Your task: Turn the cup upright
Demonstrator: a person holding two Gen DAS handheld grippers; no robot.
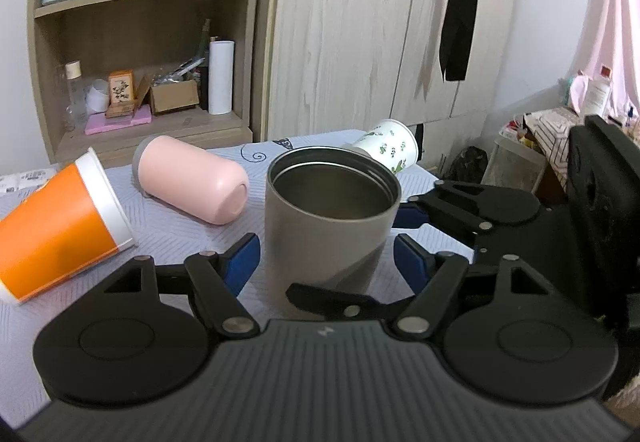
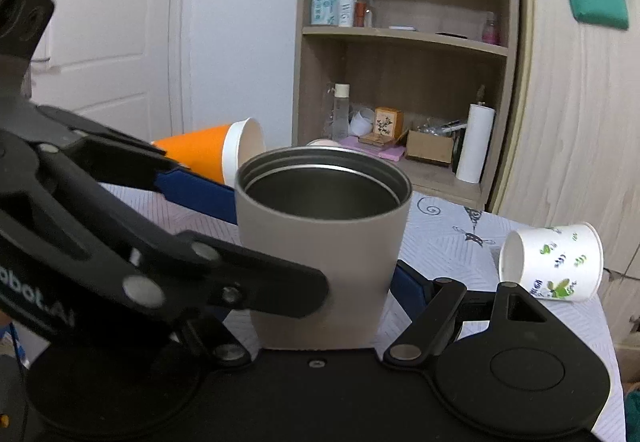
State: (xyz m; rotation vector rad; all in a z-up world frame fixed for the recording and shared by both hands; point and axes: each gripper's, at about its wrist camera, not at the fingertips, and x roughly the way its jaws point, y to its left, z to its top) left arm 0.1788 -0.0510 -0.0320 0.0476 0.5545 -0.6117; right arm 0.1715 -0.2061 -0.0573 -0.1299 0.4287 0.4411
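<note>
A grey metal-lined cup [image 1: 328, 218] stands upright on the table, mouth up; it also shows in the right wrist view [image 2: 324, 246]. My left gripper [image 1: 326, 262] is open, its blue pads [image 1: 240, 262] apart on either side of the cup and not touching it. My right gripper [image 2: 312, 242] has its jaws around the same cup; its blue pad [image 2: 408, 286] lies against the cup's right side, and whether it presses is unclear. An orange paper cup [image 1: 60, 226], a pink tumbler [image 1: 192, 178] and a white floral paper cup [image 1: 388, 148] lie on their sides.
The table has a pale patterned cloth [image 1: 168, 238]. A wooden shelf unit [image 1: 140, 42] with bottles and boxes stands behind it, next to a wardrobe [image 1: 360, 22]. Clutter and a bin [image 1: 516, 158] sit to the right. The floral cup [image 2: 552, 262] lies near the table's right edge.
</note>
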